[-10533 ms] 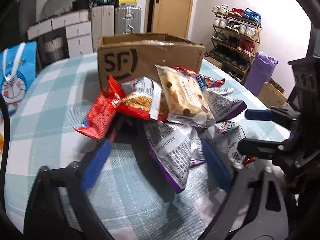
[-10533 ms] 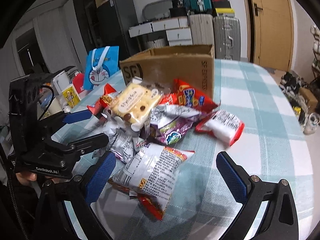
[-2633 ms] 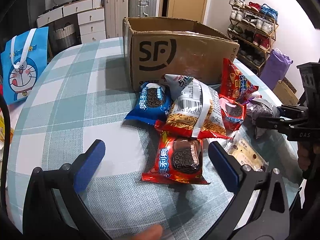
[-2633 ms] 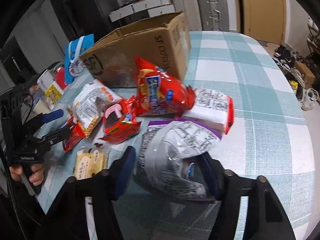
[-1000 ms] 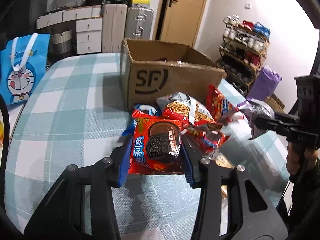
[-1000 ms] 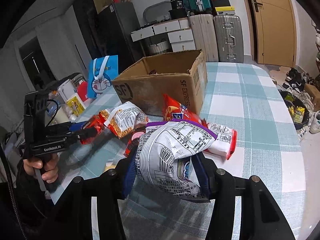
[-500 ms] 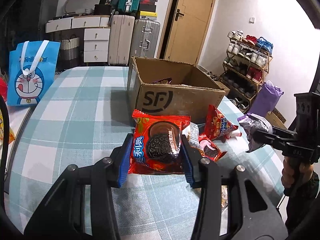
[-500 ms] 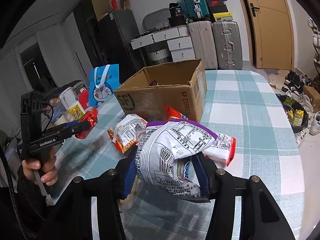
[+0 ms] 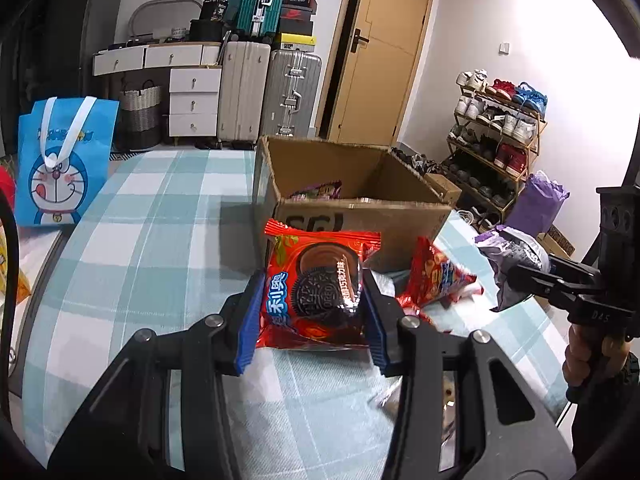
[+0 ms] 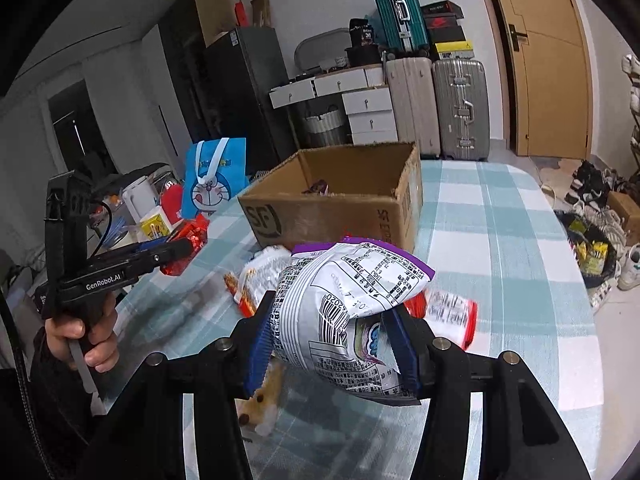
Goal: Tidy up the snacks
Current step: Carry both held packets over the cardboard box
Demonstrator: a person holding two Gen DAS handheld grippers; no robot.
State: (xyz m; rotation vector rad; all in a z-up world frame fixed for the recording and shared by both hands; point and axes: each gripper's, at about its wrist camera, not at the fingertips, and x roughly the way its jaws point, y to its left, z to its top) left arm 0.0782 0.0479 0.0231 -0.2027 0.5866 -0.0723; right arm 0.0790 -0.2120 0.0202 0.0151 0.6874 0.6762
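Observation:
My left gripper (image 9: 312,300) is shut on a red Oreo packet (image 9: 316,288) and holds it above the table, just short of the open cardboard box (image 9: 360,216). My right gripper (image 10: 332,336) is shut on a purple-and-white snack bag (image 10: 348,300), also raised, in front of the box (image 10: 332,208). A snack lies inside the box (image 9: 320,191). A red snack bag (image 9: 436,276) and other packets (image 10: 260,276) lie on the checked tablecloth near the box. Each gripper shows in the other's view, the right one (image 9: 532,276) and the left one (image 10: 176,250).
A blue Doraemon bag (image 9: 60,168) stands at the table's left edge. A kettle and cartons (image 10: 148,208) sit beyond it. Suitcases (image 9: 272,96), drawers and a shoe rack (image 9: 496,132) line the room behind. The table edge (image 10: 588,288) is on the right.
Both grippers closed on their packets, lifted them off the table and have risen higher toward the box; the inside of the box now shows.

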